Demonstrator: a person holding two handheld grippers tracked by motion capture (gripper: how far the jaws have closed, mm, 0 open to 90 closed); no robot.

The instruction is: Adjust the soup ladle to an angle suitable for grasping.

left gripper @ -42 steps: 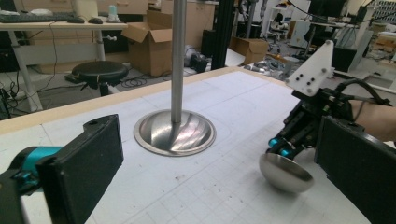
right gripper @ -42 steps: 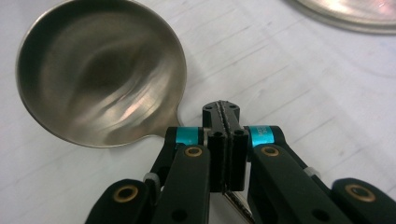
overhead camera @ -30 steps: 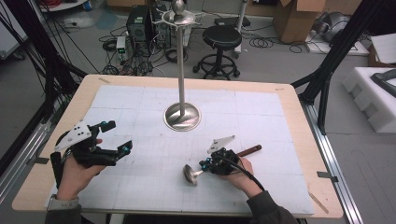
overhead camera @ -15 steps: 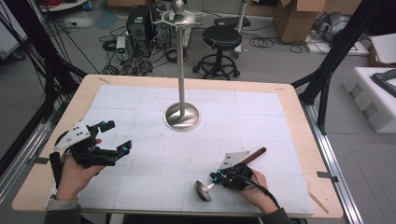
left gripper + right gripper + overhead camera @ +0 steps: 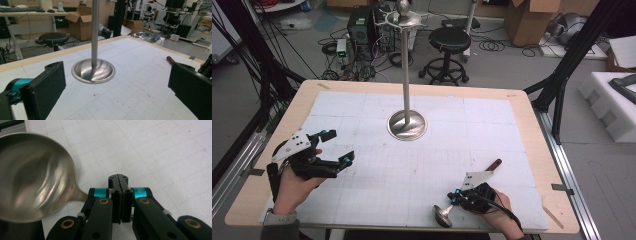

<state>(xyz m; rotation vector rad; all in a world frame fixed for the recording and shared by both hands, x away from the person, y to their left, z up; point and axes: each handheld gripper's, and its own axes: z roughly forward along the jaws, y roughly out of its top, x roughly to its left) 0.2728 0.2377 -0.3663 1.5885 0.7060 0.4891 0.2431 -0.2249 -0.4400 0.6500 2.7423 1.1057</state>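
A steel ladle point(image 5: 443, 215) with a dark wooden handle end point(image 5: 494, 164) lies slanted near the table's front edge. My right gripper point(image 5: 455, 199) is shut on its thin stem just behind the bowl. In the right gripper view the shiny bowl point(image 5: 32, 177) sits up close at the left, and the stem runs in under the closed jaws of my right gripper point(image 5: 120, 180). My left gripper point(image 5: 338, 146) hovers at the left side, open and empty. Its view looks between wide jaws point(image 5: 117, 92) at the steel stand point(image 5: 93, 71); the ladle's handle end point(image 5: 170, 59) shows at the right.
A tall steel stand point(image 5: 407, 125) with a round base and a hook ring on top rises from the middle of the white gridded mat point(image 5: 472, 125). The wooden table edge point(image 5: 532, 130) borders the mat. A stool and boxes stand on the floor beyond.
My right hand has drawn the ladle back toward the near edge and a little to the right. The left hand has stayed where it was.
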